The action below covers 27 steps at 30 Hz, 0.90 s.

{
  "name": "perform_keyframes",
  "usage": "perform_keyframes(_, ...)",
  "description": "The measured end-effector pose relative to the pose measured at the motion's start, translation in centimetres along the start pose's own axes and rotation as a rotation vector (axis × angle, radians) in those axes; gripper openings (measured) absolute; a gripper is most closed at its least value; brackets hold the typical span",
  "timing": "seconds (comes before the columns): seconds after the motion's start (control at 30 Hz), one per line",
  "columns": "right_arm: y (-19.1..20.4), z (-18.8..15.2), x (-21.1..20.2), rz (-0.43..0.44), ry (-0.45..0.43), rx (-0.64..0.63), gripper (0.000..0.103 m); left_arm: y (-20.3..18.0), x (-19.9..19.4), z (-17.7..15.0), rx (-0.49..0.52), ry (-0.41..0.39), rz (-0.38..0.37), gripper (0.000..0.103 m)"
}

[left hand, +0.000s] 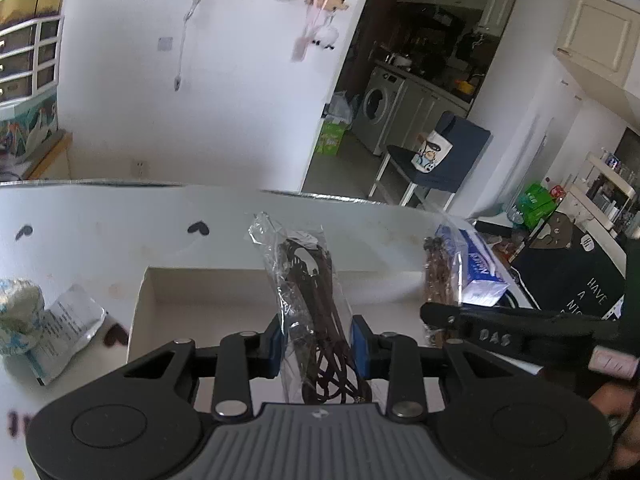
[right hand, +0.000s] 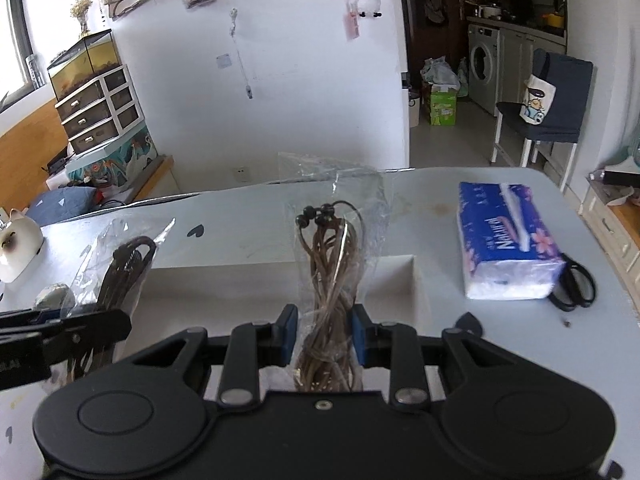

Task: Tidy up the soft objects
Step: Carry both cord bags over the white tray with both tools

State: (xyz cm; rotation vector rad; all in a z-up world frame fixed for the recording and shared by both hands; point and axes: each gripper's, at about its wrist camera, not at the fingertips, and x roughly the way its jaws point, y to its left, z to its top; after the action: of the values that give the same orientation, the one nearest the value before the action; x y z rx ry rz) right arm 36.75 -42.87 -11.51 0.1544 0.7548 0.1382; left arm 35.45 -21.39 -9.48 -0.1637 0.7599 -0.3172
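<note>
my left gripper [left hand: 318,342] pinches a bag of dark cords [left hand: 310,300]; my right gripper [right hand: 325,334] pinches a bag of tan cords [right hand: 330,280], both above the white box [right hand: 416,280].

Glossy crinkled plastic bags [left hand: 304,280] — matt white cardboard box [left hand: 200,304].

Ahead and right of the right-hand tool: blue tissue pack [right hand: 510,248] lying on the white table [right hand: 500,320], black scissors [right hand: 574,284] touching its near corner. Far left: cat figurine [right hand: 18,242]. Beyond the table: navy chair [right hand: 548,100], washing machine [right hand: 484,66].
</note>
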Motion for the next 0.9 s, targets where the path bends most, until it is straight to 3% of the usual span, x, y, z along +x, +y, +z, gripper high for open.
perform_keyframes(0.1, 0.4, -0.9, 1.3, -0.008, 0.006, -0.02, 0.03, 0.4, 0.9, -0.1, -0.027, 0.02, -0.002, 0.035)
perform_keyframes(0.23, 0.6, -2.4, 2.5, -0.03, 0.08, -0.038, 0.03, 0.4, 2.2, -0.4, -0.034, 0.045, -0.014, 0.035)
perform_keyframes(0.37, 0.4, -3.5, 2.7, -0.045, 0.167, -0.035, 0.029, 0.0, 3.9, -0.8, -0.036, 0.072, -0.052, 0.035)
perform_keyframes(0.5, 0.0, -3.5, 2.4, -0.058, 0.182, -0.018, 0.03, -0.1, 5.7, -1.1, -0.098, 0.104, -0.094, 0.035)
perform_keyframes(0.67, -0.8, -2.7, 1.8, -0.006, 0.17, 0.023, 0.047, 0.2, 8.2, -1.6, -0.191, 0.146, -0.145, 0.035)
perform_keyframes(0.77, -1.4, -2.0, 1.3, 0.0, 0.157, 0.054, 0.048, 0.1, 8.8, -1.8, -0.202, 0.167, -0.166, 0.043)
perform_keyframes(0.83, -1.9, -1.5, 0.9, 0.008, 0.152, 0.088, 0.047, 0.0, 8.6, -1.9, -0.198, 0.159, -0.165, 0.058)
perform_keyframes(0.87, -2.1, -1.3, 0.6, 0.011, 0.147, 0.103, 0.045, 0.1, 8.3, -1.9, -0.201, 0.151, -0.161, 0.072)
perform_keyframes(0.9, -2.3, -1.2, 0.5, 0.01, 0.143, 0.112, 0.045, 0.1, 8.0, -1.9, -0.204, 0.137, -0.155, 0.075)
